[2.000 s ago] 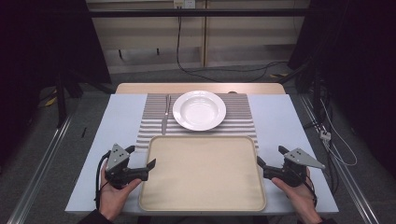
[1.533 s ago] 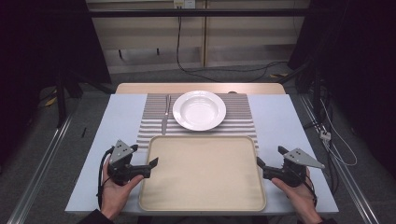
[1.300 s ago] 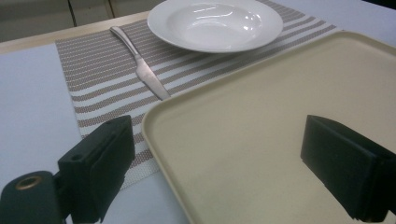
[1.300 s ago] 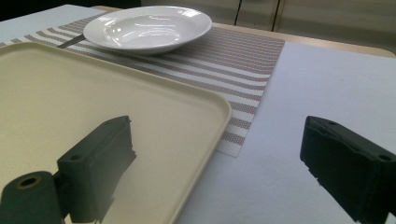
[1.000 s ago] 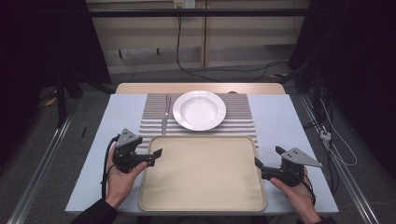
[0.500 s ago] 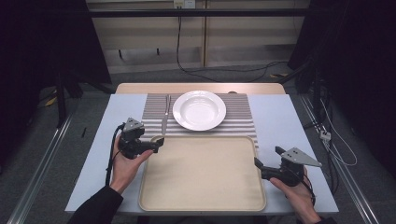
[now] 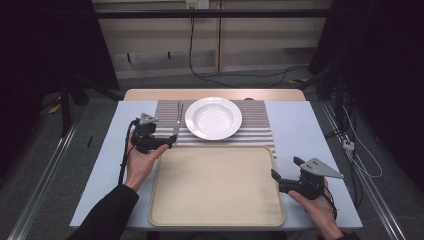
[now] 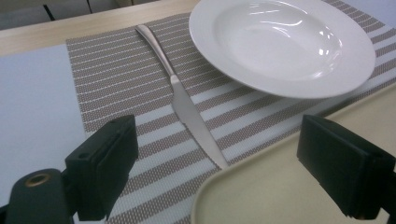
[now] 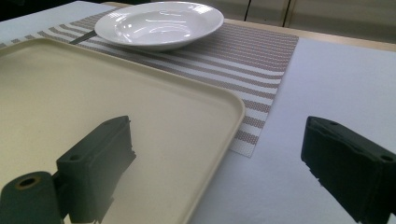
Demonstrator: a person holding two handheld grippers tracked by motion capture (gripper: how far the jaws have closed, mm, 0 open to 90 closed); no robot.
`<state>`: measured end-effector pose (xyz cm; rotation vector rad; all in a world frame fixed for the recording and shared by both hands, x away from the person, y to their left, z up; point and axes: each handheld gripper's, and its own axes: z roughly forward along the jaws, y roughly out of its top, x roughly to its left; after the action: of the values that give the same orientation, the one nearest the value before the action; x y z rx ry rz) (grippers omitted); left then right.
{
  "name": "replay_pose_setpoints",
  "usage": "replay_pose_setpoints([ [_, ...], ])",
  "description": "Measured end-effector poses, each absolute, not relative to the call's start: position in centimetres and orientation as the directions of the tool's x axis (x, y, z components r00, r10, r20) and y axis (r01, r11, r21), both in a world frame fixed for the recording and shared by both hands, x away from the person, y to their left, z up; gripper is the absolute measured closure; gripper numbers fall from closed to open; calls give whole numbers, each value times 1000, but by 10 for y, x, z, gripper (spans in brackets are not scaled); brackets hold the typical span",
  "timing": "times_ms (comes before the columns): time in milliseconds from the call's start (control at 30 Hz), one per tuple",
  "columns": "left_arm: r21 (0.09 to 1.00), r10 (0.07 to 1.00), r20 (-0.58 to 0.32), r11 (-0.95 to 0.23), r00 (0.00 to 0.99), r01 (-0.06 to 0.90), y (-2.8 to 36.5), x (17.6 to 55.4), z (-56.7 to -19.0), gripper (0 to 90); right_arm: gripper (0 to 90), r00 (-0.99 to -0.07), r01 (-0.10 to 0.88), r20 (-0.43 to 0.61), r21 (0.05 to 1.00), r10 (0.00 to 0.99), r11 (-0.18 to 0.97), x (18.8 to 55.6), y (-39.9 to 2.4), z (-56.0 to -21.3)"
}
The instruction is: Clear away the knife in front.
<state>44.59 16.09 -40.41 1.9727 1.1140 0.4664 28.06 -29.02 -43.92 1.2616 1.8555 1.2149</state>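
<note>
- Silver table knife (image 8: pixel 187 105), plain and shiny, lay flat on striped placemat (image 8: pixel 116 79).
- Handle pointed to far edge of table, blade tip close to corner of beige tray (image 8: pixel 289 186).
- Lay just beside white plate (image 8: pixel 280 42), at its left in the high view, not touching.

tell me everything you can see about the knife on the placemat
The knife is slim, one-piece, silvery metal with a dull shine. It lies flat on the striped placemat just left of the white plate, not touching it, its tip close to the corner of the beige tray. The left tool is open, jaws either side of its blade end, not gripping it.
</note>
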Motion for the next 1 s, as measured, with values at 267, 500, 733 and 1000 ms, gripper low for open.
replay_pose_setpoints([
  [267,787,850,-82,-266,521,557,157,476,-399,191,89,-382,392,27,910,924,135,280,-292,-439],
  [500,758,857,-59,-295,511,582,146,506,-399,229,89,-389,395,28,908,921,139,281,-290,-439],
  [733,711,855,-38,-341,517,615,136,533,-411,305,87,-396,394,24,907,918,147,282,-290,-440],
  [1000,679,865,-51,-336,498,652,126,561,-423,458,80,-387,403,34,905,922,136,284,-292,-442],
])
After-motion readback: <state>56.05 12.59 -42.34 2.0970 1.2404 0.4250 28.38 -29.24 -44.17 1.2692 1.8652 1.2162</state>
